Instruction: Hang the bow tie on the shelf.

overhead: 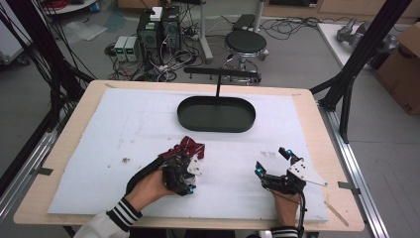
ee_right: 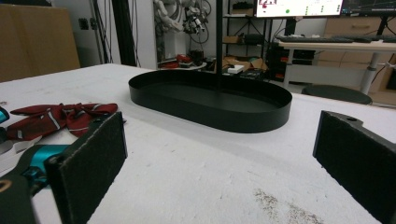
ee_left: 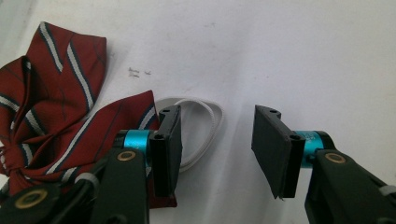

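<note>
The left gripper (ee_left: 217,140), jaws spread and empty, sits beside a red striped cloth bow tie (ee_left: 51,107) whose white elastic loop (ee_left: 205,126) lies between the jaws. The bow lies flat on the white mat (overhead: 124,124), its long axis pointing toward the oval black tray (overhead: 216,115) farther off. The right gripper (overhead: 271,161), also released, rests well right of the bow.

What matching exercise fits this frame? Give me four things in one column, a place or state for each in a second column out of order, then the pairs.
Things:
1. bow tie
2. black oval tray
3. left gripper
4. right gripper

Places or states:
A. open, over bare white mat, aimed at the tray
B. far side of the mat, post rising from it
C. open, beside a white elastic loop
D. lying on the mat, red with stripes

Pairs: 1-D, 2-B, 3-C, 4-A
</note>
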